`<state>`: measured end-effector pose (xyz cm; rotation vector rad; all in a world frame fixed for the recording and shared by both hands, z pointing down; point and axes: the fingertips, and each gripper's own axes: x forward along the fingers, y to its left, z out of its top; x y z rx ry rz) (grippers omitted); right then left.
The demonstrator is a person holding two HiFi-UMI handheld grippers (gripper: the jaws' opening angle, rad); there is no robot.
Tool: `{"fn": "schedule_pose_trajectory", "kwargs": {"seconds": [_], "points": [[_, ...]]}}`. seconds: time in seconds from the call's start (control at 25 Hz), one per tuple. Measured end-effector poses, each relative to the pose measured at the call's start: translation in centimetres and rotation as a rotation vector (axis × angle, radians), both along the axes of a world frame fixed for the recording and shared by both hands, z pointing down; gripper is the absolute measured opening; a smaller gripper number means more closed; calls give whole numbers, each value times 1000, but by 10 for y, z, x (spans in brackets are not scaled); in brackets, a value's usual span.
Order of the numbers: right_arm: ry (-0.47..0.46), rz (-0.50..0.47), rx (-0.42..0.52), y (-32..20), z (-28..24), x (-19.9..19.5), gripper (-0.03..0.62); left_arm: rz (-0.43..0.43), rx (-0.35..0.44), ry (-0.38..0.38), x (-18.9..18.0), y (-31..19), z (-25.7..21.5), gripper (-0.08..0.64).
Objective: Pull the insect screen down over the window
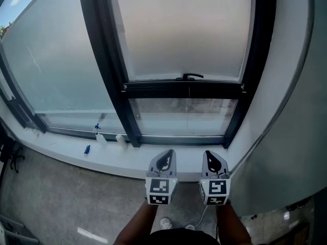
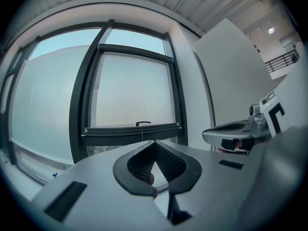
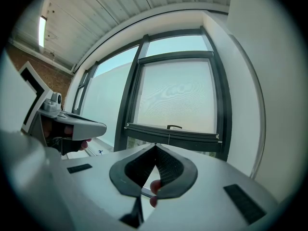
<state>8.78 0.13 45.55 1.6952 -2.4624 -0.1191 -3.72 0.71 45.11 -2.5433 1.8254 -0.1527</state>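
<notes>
The insect screen [image 1: 184,29] covers most of the dark-framed window; its bottom bar [image 1: 184,90] with a small black handle [image 1: 192,76] hangs a little above the lower frame, leaving a strip of bare glass [image 1: 181,116]. A thin cord [image 1: 188,93] hangs from the bar's middle. The screen [image 2: 132,88] [image 3: 175,97] shows in both gripper views. My left gripper [image 1: 165,155] and right gripper [image 1: 212,156] are side by side below the sill, both shut and empty, pointing level at the window, away from the bar.
A white sill [image 1: 127,160] runs under the window with small bottles [image 1: 120,139] and blue bits [image 1: 87,149] on it. A white wall [image 1: 286,111] stands at the right, a larger fixed pane [image 1: 51,65] at the left. Grey floor lies below.
</notes>
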Motion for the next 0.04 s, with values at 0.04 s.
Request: {"fn": "schedule_pose_trajectory", "kwargs": {"seconds": [0.04], "points": [[-2, 4, 2, 0, 0, 1, 3, 1, 1, -5, 0, 1, 0, 3]]}}
